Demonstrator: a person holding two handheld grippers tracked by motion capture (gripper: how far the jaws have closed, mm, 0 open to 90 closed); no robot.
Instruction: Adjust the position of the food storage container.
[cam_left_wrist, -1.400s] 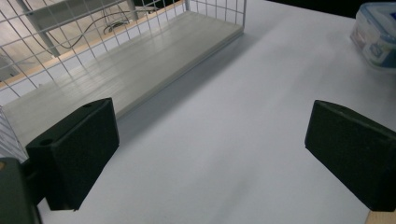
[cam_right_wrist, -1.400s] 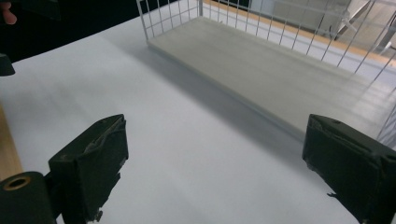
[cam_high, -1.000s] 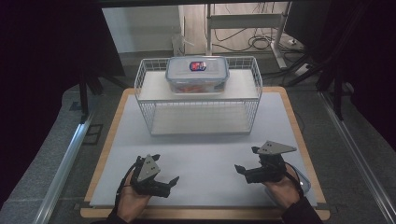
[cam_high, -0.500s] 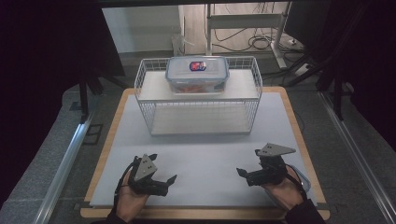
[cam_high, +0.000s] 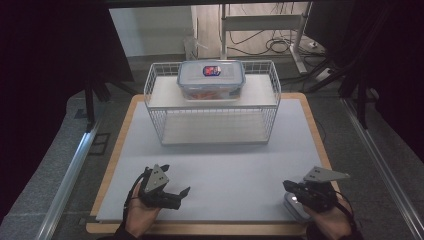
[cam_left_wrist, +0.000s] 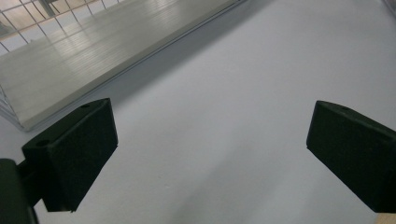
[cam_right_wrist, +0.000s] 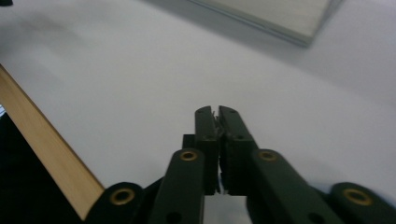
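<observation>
Two grippers low on the white mat, box up on the rack

Both of my grippers sit near the front edge of the white mat (cam_high: 225, 175), well apart. My left gripper (cam_high: 170, 187) has its jaws spread wide, nothing between them. My right gripper (cam_right_wrist: 217, 112) has just closed; its jaws meet with nothing caught. Beyond, the clear plastic lidded food box (cam_high: 211, 80) stands on top of the white wire rack (cam_high: 212, 122), far from both grippers.
</observation>
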